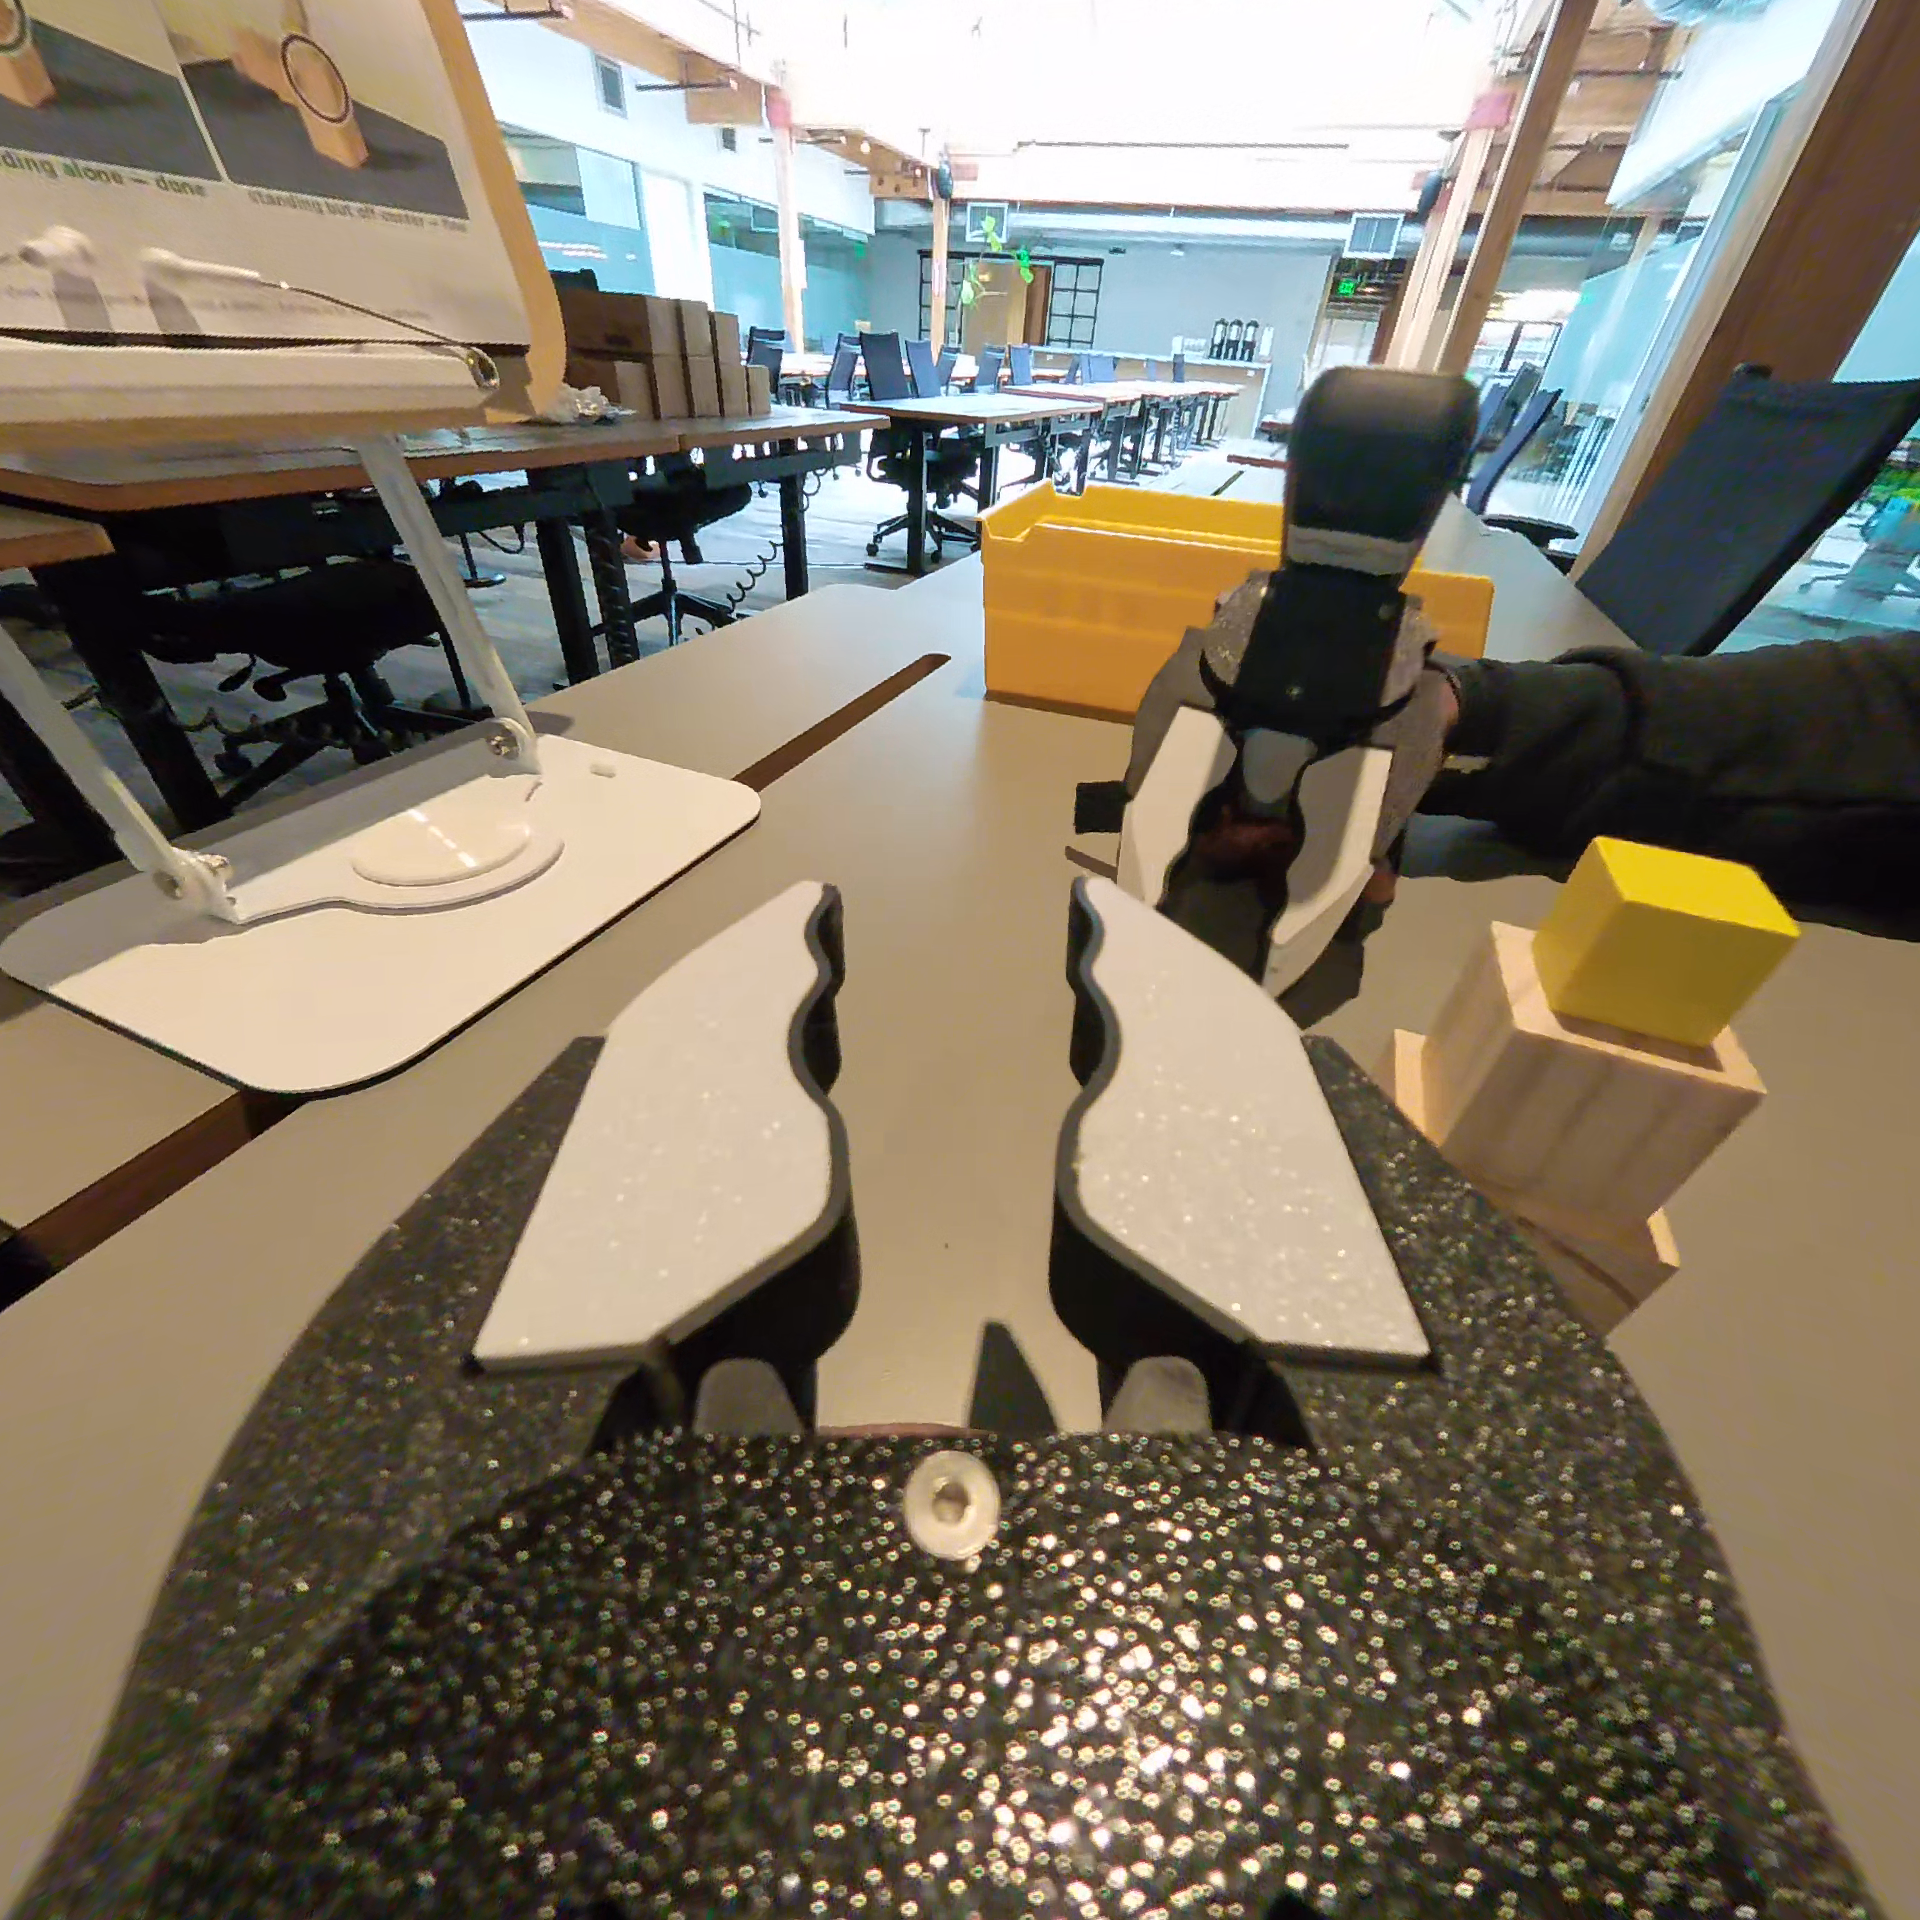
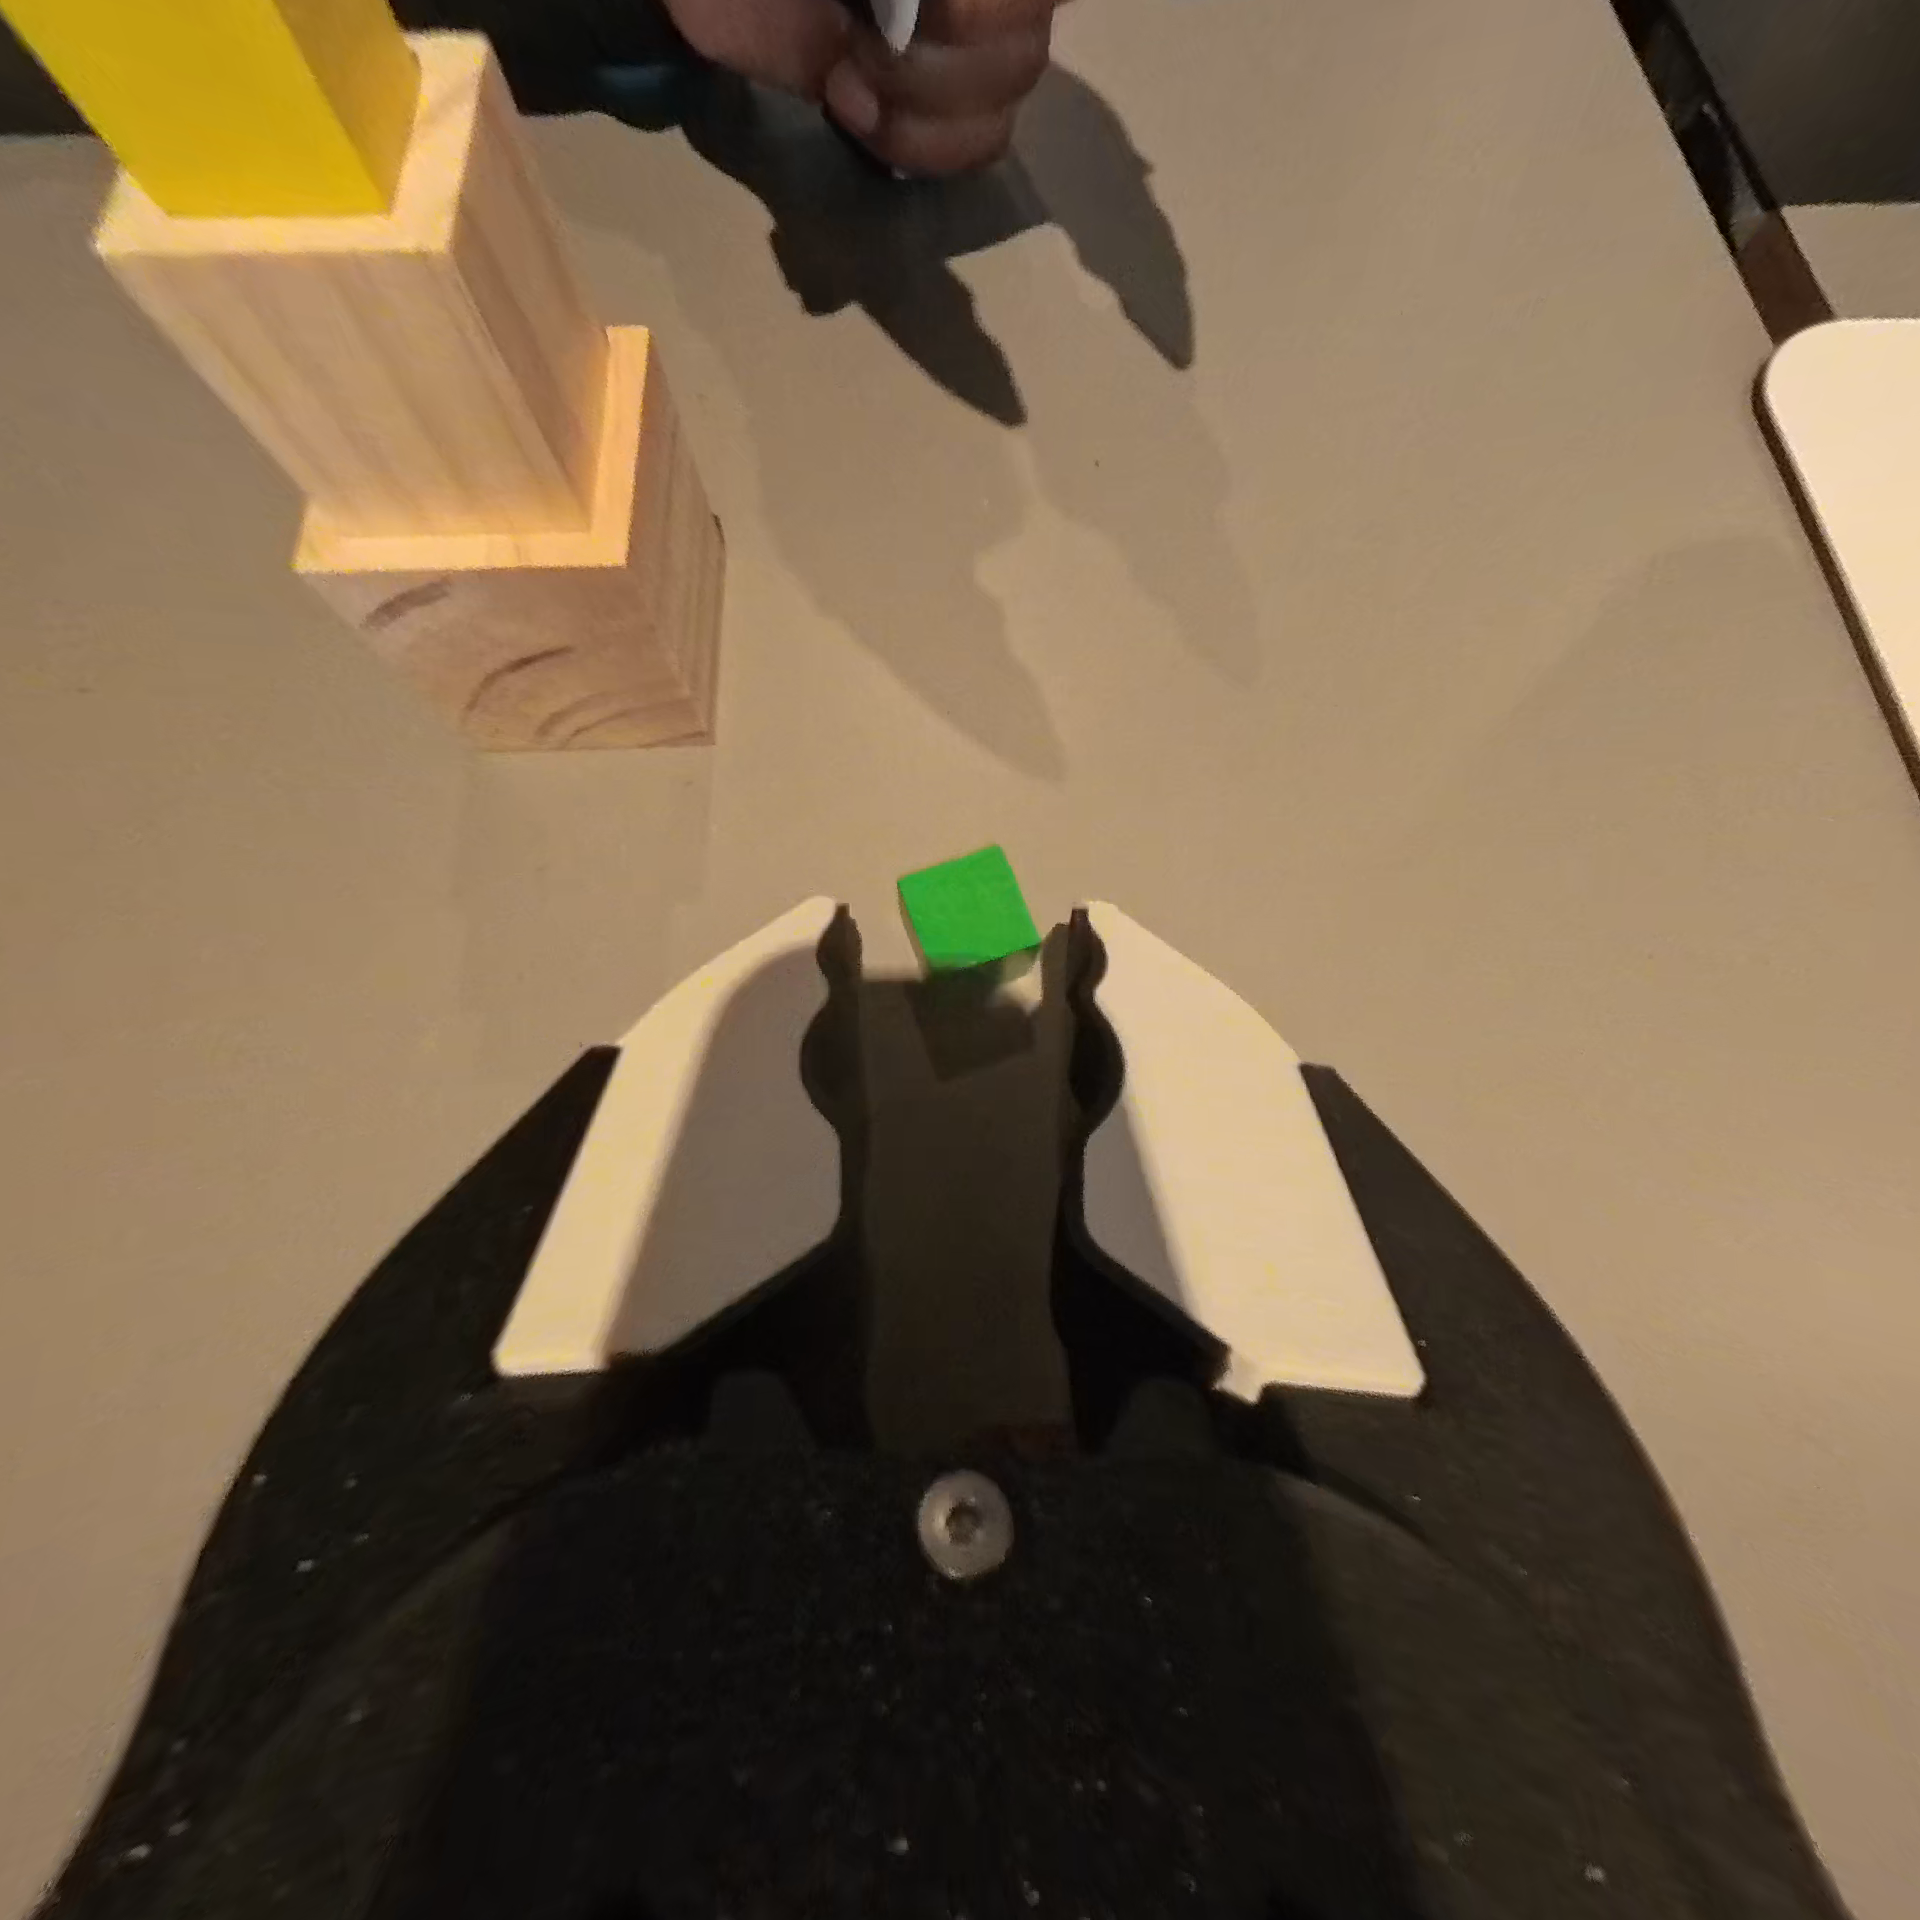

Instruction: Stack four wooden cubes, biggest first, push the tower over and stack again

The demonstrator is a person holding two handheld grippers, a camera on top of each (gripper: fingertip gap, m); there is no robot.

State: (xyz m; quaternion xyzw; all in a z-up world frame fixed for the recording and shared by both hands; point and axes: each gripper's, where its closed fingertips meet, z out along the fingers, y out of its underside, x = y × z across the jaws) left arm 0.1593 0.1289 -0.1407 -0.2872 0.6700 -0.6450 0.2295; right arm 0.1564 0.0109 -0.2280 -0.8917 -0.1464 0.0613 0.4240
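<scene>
A tower of three cubes stands on the grey table: a big wooden cube (image 2: 540,634) at the bottom, a smaller wooden cube (image 2: 353,353) on it, and a yellow cube (image 2: 218,94) on top. In the left wrist view the tower is at the right, with the yellow cube (image 1: 1662,951) topmost. A small green cube (image 2: 966,909) lies on the table between the open fingertips of my right gripper (image 2: 961,925), unclamped. My left gripper (image 1: 954,904) is open and empty over bare table. It faces the right gripper (image 1: 1210,925), which points down.
A yellow bin (image 1: 1091,623) stands at the back of the table. A white stand base (image 1: 364,883) with a tilted sheet holder (image 1: 208,208) is at the left; its edge (image 2: 1849,520) shows in the right wrist view. A sleeved arm (image 1: 1662,758) reaches in from the right. About 9 cm separates my right fingertips from the smaller wooden cube (image 2: 353,353).
</scene>
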